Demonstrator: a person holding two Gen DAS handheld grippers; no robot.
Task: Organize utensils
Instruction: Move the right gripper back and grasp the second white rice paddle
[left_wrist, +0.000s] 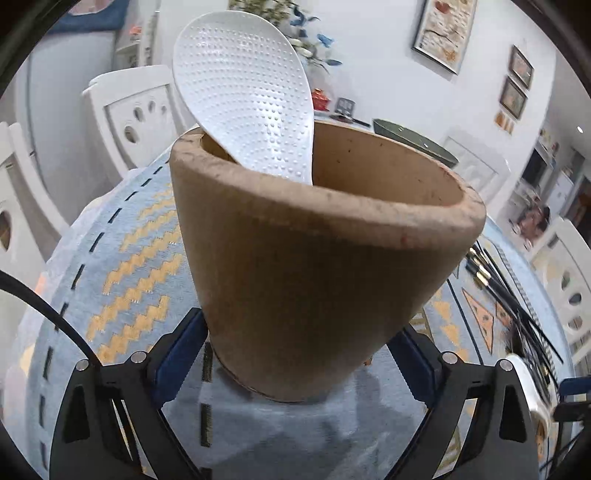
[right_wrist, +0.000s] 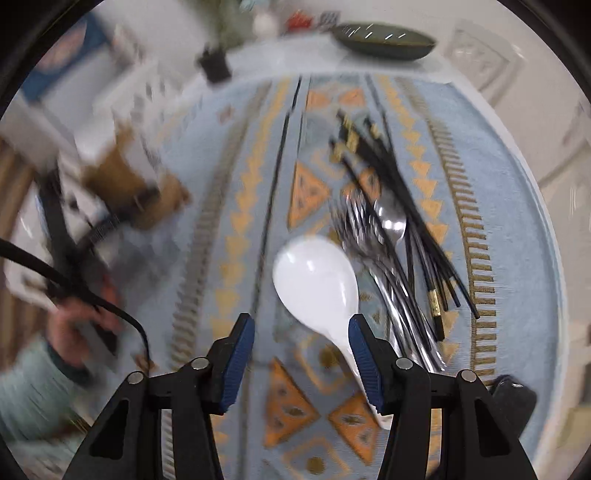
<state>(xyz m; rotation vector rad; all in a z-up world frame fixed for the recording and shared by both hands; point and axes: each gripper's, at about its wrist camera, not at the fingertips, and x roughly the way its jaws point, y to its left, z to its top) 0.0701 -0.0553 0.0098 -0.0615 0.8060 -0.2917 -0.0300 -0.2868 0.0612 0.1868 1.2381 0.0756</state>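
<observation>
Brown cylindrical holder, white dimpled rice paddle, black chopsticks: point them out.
Brown cylindrical holder (left_wrist: 306, 280), left wrist view, outer wall.
White dimpled rice paddle (left_wrist: 243, 92), left wrist view, blade.
Black chopsticks (right_wrist: 417, 221), right wrist view, mid-bundle.

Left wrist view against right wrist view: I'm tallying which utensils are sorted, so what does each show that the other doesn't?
Only the left wrist view shows the dimpled white rice paddle standing in the brown holder, which the left gripper clamps. Only the right wrist view shows a smooth white paddle lying by the open right gripper, and the forks. Both show the black chopsticks and patterned tablecloth.
</observation>
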